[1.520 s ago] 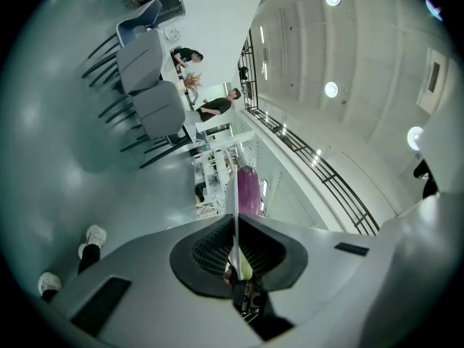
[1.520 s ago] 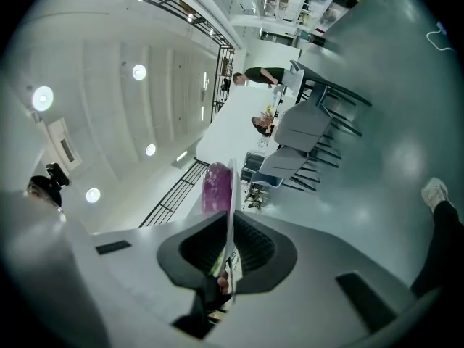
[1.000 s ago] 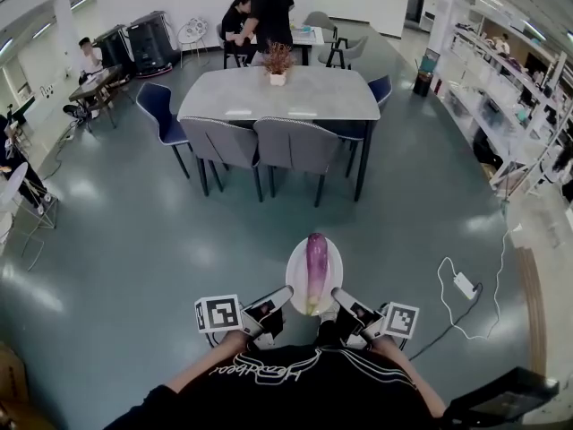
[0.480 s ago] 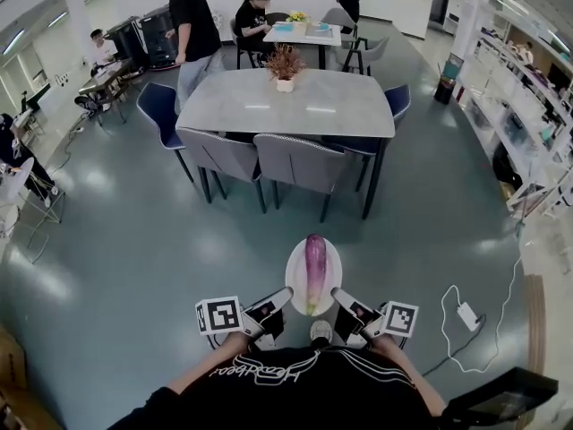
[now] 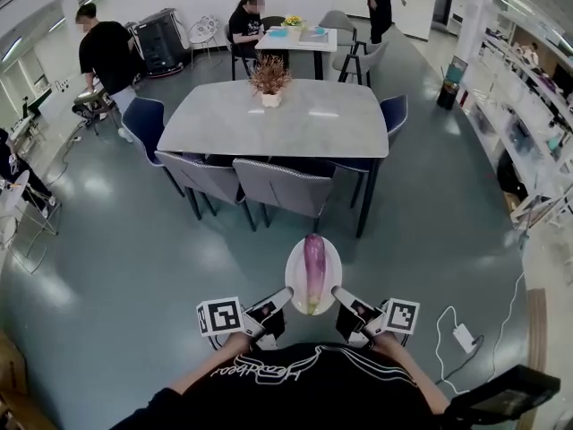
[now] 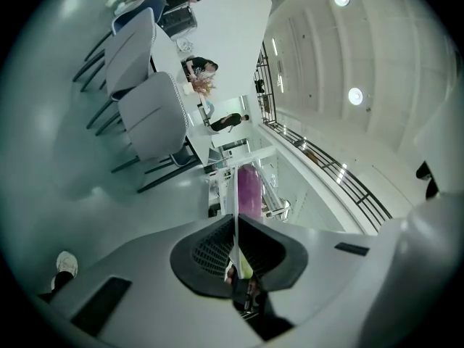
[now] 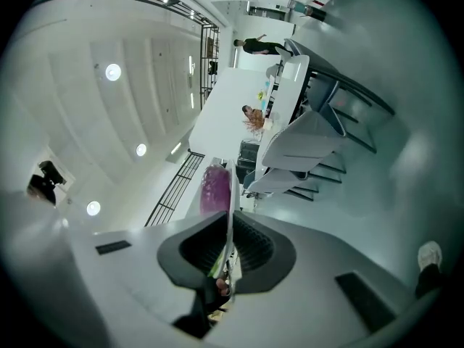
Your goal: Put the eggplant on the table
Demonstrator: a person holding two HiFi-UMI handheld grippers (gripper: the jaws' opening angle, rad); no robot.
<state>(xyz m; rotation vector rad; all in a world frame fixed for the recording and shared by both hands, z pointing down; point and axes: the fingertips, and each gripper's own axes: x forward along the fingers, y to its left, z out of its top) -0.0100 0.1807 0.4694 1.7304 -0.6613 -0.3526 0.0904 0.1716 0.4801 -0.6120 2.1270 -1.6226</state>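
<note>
1. One long purple eggplant (image 5: pixel 314 271) lies on one white oval plate (image 5: pixel 294 276), held above the floor.
2. Two claws, the left claw (image 5: pixel 283 296) and the right claw (image 5: pixel 340 294), each clamp the plate's rim.
3. One grey worktop (image 5: pixel 269 119) stands well ahead, with two grey chairs (image 5: pixel 282 186) beside it.

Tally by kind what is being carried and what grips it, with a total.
eggplant: 1
plate: 1
hand-held grippers: 2, the left hand-held gripper and the right hand-held gripper, each shut on the plate's rim
total: 4
</note>
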